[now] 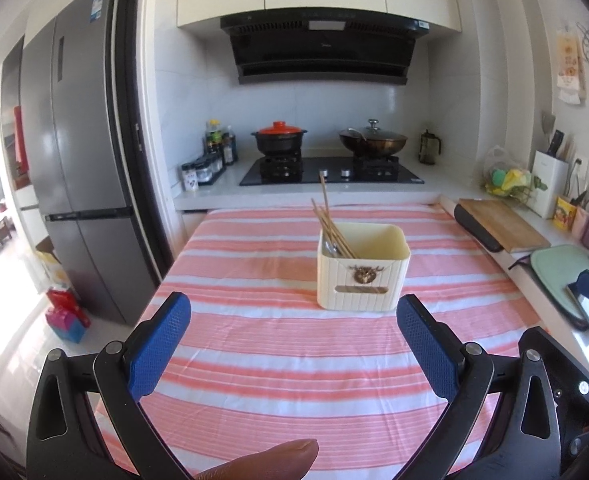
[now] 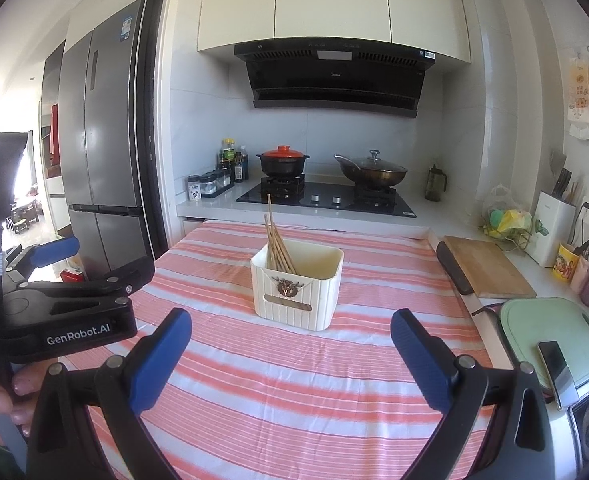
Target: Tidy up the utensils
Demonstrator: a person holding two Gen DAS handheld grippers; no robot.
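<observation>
A cream ribbed utensil holder [image 1: 362,276] [image 2: 296,290] stands upright on the pink striped tablecloth [image 1: 294,360] [image 2: 294,380]. Several wooden chopsticks [image 1: 328,226] [image 2: 276,246] lean in its left side, and a metal utensil [image 1: 331,249] lies low beside them. My left gripper [image 1: 294,312] hovers open in front of the holder with nothing between its blue pads. My right gripper [image 2: 291,326] is likewise open and empty, short of the holder. The left gripper's body [image 2: 66,300] shows at the left of the right wrist view.
Behind the table is a counter with a gas hob [image 1: 330,172], a red-lidded pot [image 1: 279,140] and a lidded wok [image 1: 373,142]. A wooden cutting board [image 2: 488,266], a green board [image 2: 550,336] with a phone [image 2: 557,372] lie right. A fridge [image 1: 82,160] stands left.
</observation>
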